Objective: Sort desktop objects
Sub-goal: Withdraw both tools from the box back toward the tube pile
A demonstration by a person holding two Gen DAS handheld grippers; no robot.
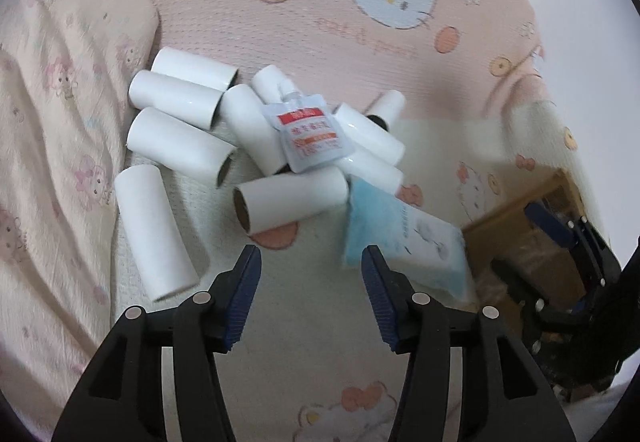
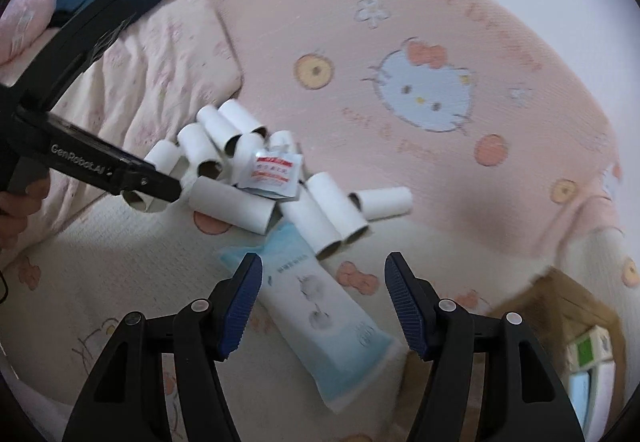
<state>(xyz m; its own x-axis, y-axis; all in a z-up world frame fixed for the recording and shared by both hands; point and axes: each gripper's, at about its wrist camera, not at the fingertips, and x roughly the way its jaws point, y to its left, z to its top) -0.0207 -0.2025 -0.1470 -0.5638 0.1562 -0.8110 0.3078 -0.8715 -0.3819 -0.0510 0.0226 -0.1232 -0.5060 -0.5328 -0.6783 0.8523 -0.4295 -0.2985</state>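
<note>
Several white cardboard tubes (image 1: 180,137) lie in a heap on a pink and cream cartoon blanket (image 1: 360,53). A small spout pouch with a red label (image 1: 310,131) rests on top of them. A pale blue packet (image 1: 404,242) lies at the heap's near right. My left gripper (image 1: 311,249) stands open over bare blanket just short of the nearest tube (image 1: 288,201), with nothing between its fingers. In the right wrist view my right gripper (image 2: 324,255) is open above the blue packet (image 2: 332,318), whose upper end shows between the fingers without touching the pads. The tubes (image 2: 232,201) and pouch (image 2: 272,173) lie beyond.
A pale pillow (image 1: 60,101) bounds the heap on the left. A brown cardboard box (image 2: 560,306) with cartons inside stands off the blanket's right edge. The left gripper (image 2: 160,187), held by a hand (image 2: 16,201), crosses the left of the right wrist view.
</note>
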